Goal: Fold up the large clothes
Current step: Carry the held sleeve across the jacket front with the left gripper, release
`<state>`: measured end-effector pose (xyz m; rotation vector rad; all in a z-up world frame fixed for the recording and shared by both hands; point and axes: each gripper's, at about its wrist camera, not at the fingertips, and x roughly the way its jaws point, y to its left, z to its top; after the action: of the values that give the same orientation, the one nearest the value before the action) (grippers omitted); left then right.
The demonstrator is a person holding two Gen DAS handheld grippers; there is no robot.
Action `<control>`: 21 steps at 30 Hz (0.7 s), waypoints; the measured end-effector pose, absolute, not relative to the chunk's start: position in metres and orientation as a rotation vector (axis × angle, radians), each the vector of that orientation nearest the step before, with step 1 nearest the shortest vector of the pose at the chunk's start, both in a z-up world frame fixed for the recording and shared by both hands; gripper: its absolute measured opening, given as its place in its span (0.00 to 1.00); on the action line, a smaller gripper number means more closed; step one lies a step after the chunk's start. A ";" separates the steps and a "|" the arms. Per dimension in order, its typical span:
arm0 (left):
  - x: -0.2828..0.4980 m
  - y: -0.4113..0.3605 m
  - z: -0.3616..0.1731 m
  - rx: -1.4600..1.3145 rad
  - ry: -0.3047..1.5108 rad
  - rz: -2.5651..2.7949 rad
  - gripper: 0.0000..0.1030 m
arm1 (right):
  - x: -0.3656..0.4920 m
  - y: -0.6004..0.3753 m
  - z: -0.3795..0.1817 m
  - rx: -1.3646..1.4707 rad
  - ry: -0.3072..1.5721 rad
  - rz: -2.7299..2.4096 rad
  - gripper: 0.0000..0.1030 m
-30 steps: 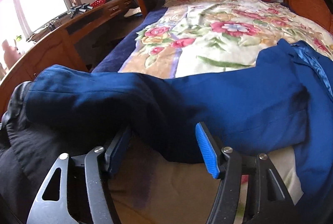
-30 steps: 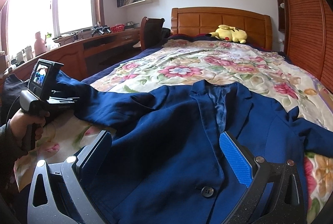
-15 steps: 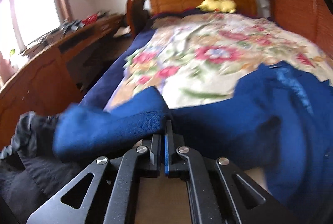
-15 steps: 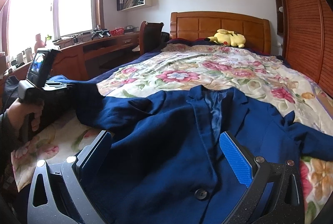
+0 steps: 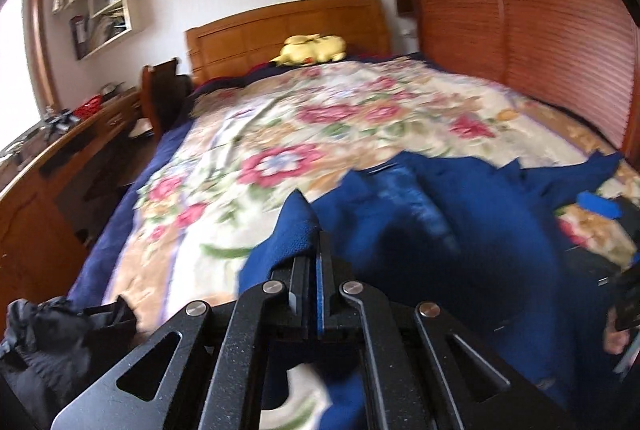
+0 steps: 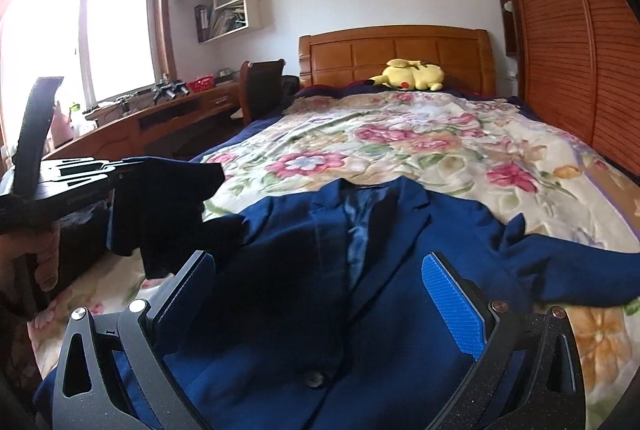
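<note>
A navy blue jacket [image 6: 380, 230] lies front up on the floral bedspread [image 6: 420, 142], collar toward the headboard. My left gripper [image 5: 314, 244] is shut on the jacket's left sleeve [image 5: 296, 226], pinching a fold of the cloth. In the right wrist view that gripper [image 6: 120, 170] holds the sleeve [image 6: 168, 198] lifted above the bed at the left, with the cuff hanging down. My right gripper [image 6: 320, 262] stands open just over the jacket's front, above a dark button [image 6: 316, 378], with nothing pinched between its fingers.
A yellow plush toy [image 6: 412, 74] lies by the wooden headboard [image 6: 392, 50]. A wooden desk [image 6: 160, 118] and chair [image 6: 260, 86] run along the left of the bed. Louvred wooden doors [image 6: 580, 50] line the right. A black garment [image 5: 52, 342] lies at the bed's near left corner.
My left gripper closed on the sleeve, then lifted it and carried it rightward over the jacket. The right gripper stayed open and shifted slightly over the jacket front.
</note>
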<state>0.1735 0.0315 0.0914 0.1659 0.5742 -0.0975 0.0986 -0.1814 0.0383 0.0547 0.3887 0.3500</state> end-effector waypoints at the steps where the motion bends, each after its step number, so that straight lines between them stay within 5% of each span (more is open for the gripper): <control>1: 0.173 0.024 0.094 0.172 0.570 -0.107 0.02 | 0.099 -0.183 0.039 0.057 0.387 0.345 1.00; 10: 0.163 -0.017 0.086 0.168 0.606 -0.182 0.07 | 0.096 -0.188 0.037 0.067 0.402 0.333 1.00; 15: 0.143 -0.014 0.072 0.147 0.601 -0.176 0.35 | 0.093 -0.194 0.041 0.067 0.407 0.340 1.00; 21: 0.105 -0.001 0.056 0.124 0.607 -0.195 0.49 | 0.099 -0.193 0.040 0.072 0.416 0.351 1.00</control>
<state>0.1046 -0.0006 0.0559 0.1238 0.6068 -0.1949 0.0986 -0.1934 0.0404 0.0717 0.4160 0.3510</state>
